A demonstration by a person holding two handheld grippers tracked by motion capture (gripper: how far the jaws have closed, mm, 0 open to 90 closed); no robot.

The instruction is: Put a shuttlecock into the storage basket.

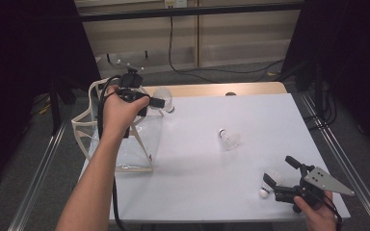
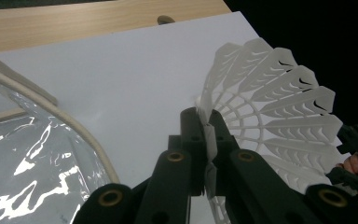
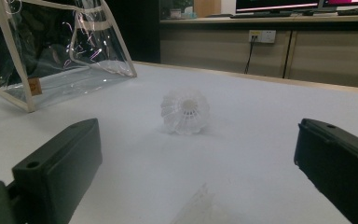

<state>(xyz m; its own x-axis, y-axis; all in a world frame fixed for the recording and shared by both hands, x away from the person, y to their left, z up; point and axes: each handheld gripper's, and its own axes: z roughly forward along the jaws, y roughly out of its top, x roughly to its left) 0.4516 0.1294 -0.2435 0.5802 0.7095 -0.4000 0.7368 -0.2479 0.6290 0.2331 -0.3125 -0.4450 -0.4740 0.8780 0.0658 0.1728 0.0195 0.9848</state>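
Left tool (image 1: 166, 102) up at the far left of the white worktop (image 1: 197, 163), beside the top of the clear bag (image 1: 125, 144). Jaws pinched tight on the skirt edge of a white shuttle (image 2: 270, 107), feathers fanning out to the right of the jaws in the left gripper view; same shuttle (image 1: 165, 98) seen from above at the tool's tip, held off the worktop, just past the bag's cream rim (image 2: 51, 112). Bag upright, open at the top, with cream trim and handles, at the worktop's left edge.

Right tool (image 1: 279, 172) low at the near right corner, jaws spread wide, gripping nothing. Third shuttle (image 1: 270, 182) lying on the worktop between those jaws, cork end toward the near edge; its feather tips just visible at the bottom of the right gripper view (image 3: 198, 205). No contact with either jaw to be made out.

Second shuttle (image 1: 228, 138) loose on its side near mid-worktop, well apart from both tools; in the right gripper view (image 3: 185, 111) cork end facing the camera, straight ahead between the open jaws, bag (image 3: 60, 56) beyond at the left.
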